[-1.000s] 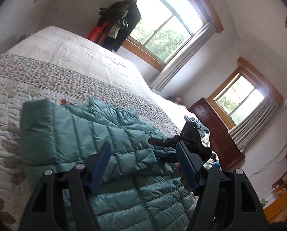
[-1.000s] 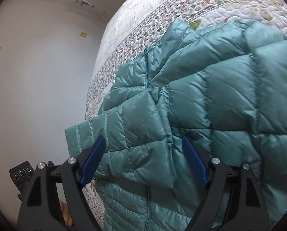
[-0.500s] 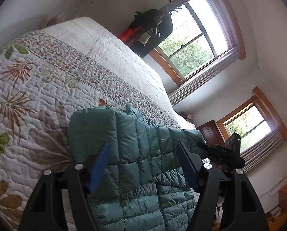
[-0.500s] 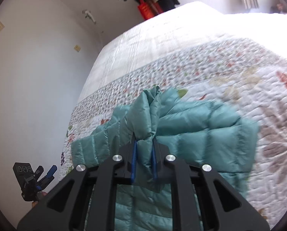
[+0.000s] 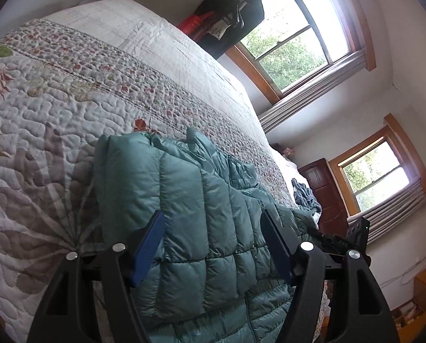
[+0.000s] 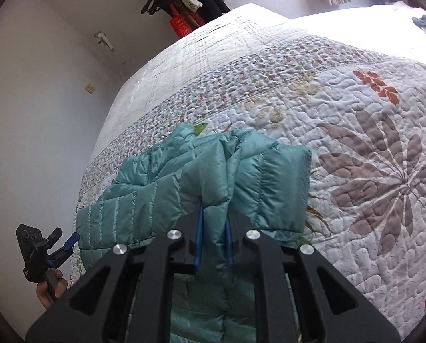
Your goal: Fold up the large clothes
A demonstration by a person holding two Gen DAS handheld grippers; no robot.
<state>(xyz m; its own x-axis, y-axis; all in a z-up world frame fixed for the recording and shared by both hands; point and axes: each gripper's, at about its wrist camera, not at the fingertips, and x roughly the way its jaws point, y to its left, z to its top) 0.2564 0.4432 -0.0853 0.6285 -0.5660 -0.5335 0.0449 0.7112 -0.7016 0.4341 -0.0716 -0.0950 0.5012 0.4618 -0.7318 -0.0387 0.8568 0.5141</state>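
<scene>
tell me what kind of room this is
Most likely a bedroom in a home. A wide bed under a floral quilt fills the view, clothes on hangers hang by a wood-framed window, and a teal puffer jacket lies on the quilt, pinched in the right gripper.

Teal quilted puffer jacket (image 6: 161, 188) lies on the floral quilt (image 6: 355, 131), near its front edge. Sleeve folded across the body; front zip closed; one fold raised off the quilt.
</scene>
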